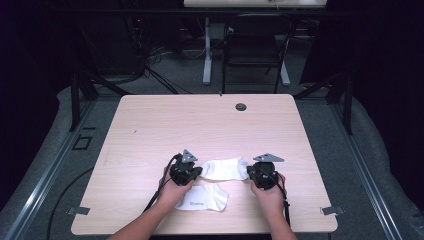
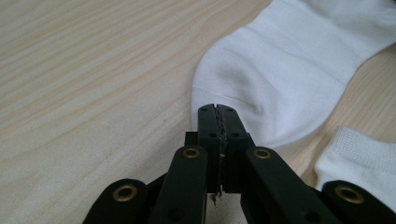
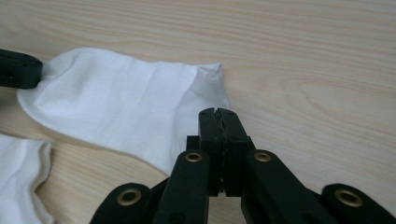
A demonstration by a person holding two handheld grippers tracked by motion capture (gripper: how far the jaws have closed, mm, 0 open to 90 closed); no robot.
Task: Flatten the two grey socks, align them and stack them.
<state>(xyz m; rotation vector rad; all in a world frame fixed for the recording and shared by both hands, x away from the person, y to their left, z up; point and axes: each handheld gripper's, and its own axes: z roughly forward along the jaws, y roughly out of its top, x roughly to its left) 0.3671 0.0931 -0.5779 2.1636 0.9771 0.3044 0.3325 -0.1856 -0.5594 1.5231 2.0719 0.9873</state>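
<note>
A white sock (image 1: 225,168) lies flat on the wooden table (image 1: 200,125), stretched between my two grippers. My left gripper (image 1: 199,171) is shut on its left end; in the left gripper view the creases of the sock (image 2: 289,70) run into the closed jaw tips (image 2: 218,109). My right gripper (image 1: 250,172) is shut on the sock's right edge, near the puckered cuff (image 3: 210,72), with its jaws pressed together (image 3: 218,112). A second white sock (image 1: 205,198) with a printed label lies just nearer the front edge, between the person's hands.
The far half of the table is bare wood with a round cable hole (image 1: 241,106) near its back edge. A black chair (image 1: 255,45) and a white desk leg (image 1: 206,55) stand behind the table. Metal rails (image 1: 45,170) run along the floor at both sides.
</note>
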